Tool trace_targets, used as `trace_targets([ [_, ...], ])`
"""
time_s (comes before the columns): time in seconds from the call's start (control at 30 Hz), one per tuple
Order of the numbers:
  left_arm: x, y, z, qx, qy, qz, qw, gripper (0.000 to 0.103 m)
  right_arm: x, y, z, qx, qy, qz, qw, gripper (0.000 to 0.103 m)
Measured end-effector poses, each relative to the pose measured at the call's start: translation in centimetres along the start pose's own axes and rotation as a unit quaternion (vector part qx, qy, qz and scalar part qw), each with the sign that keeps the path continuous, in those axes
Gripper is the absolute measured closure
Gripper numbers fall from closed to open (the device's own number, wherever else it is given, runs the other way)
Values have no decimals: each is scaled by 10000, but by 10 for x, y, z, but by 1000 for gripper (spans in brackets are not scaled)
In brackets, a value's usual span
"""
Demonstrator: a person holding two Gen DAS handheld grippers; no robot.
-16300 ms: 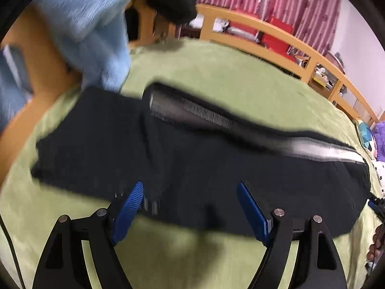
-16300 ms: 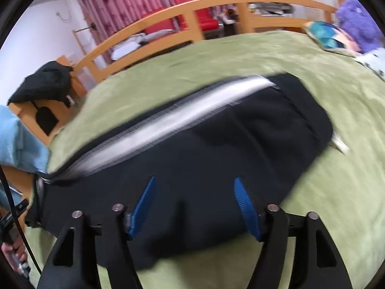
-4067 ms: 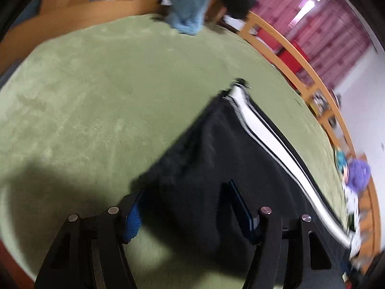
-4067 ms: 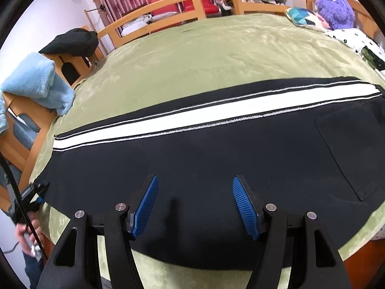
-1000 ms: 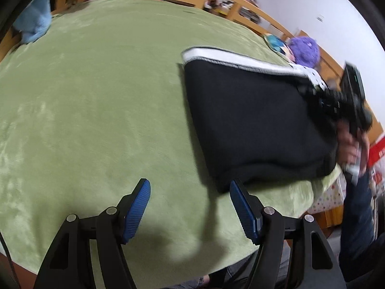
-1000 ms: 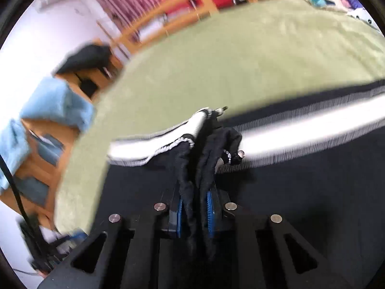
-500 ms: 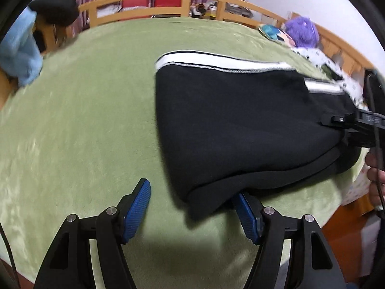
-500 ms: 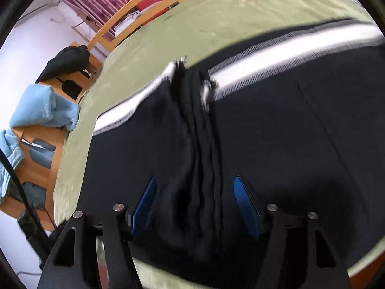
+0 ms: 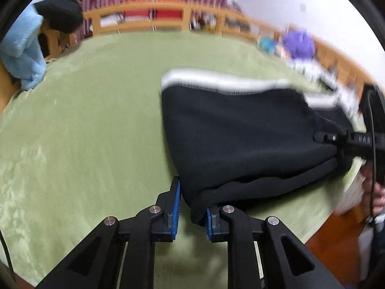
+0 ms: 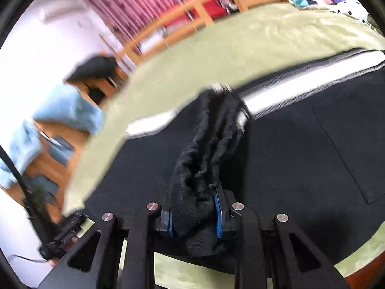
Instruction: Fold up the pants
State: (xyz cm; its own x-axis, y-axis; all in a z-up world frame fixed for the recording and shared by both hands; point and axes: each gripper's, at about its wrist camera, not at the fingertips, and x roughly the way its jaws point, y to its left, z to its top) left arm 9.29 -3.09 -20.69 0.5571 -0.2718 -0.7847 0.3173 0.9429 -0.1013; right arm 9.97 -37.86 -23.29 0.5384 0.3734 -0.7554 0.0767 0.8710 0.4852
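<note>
Black pants (image 9: 243, 134) with a white side stripe lie folded in half on the green bed cover (image 9: 84, 120). My left gripper (image 9: 192, 207) has its jaws narrowed around the near folded corner of the pants; a small gap still shows beside the left pad. My right gripper (image 10: 194, 213) is shut on a bunched black edge of the pants (image 10: 300, 149), which rises from its pads. The right gripper also shows in the left wrist view (image 9: 341, 139), at the far right edge of the fabric.
A wooden bed rail (image 9: 168, 16) runs along the far side. Light blue towels (image 9: 21, 55) and a dark garment (image 9: 60, 14) hang at the left. A purple plush (image 9: 298, 43) and pillows lie at the far right. The bed edge is just beyond the right gripper.
My right gripper, open half a second ago, has shut on the bunched pants edge. My left gripper has narrowed from wide open and moved onto the folded corner.
</note>
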Motion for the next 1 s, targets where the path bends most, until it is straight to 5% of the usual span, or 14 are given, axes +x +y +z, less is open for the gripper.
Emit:
trace_targets([
  [0.07, 1, 5, -7, -92, 111, -101, 9998, 76, 16, -15, -11, 134, 145, 83, 9998, 74],
  [0.1, -2, 9, -7, -144, 111, -120, 9998, 62, 13, -16, -12, 165, 62, 190, 9997, 73],
  [0.2, -21, 22, -8, -94, -41, -111, 9999, 43, -3, -11, -10, 194, 100, 38, 9998, 60],
  [0.37, -17, 29, 4, -153, -28, -417, 9990, 41, -31, -6, -6, -65, -316, -270, 9991, 49],
  [0.5, -28, 22, 19, 69, -214, -660, 9976, 41, -14, -15, -15, -309, 5, -612, 9976, 49],
  [0.73, -57, 34, 12, 218, -227, -1251, 9916, 39, -36, -31, -13, -104, -35, -332, 9994, 46],
  [1.0, -13, 42, 45, -550, -83, -958, 9938, 36, -77, -44, 2, -90, -608, -756, 9952, 46],
])
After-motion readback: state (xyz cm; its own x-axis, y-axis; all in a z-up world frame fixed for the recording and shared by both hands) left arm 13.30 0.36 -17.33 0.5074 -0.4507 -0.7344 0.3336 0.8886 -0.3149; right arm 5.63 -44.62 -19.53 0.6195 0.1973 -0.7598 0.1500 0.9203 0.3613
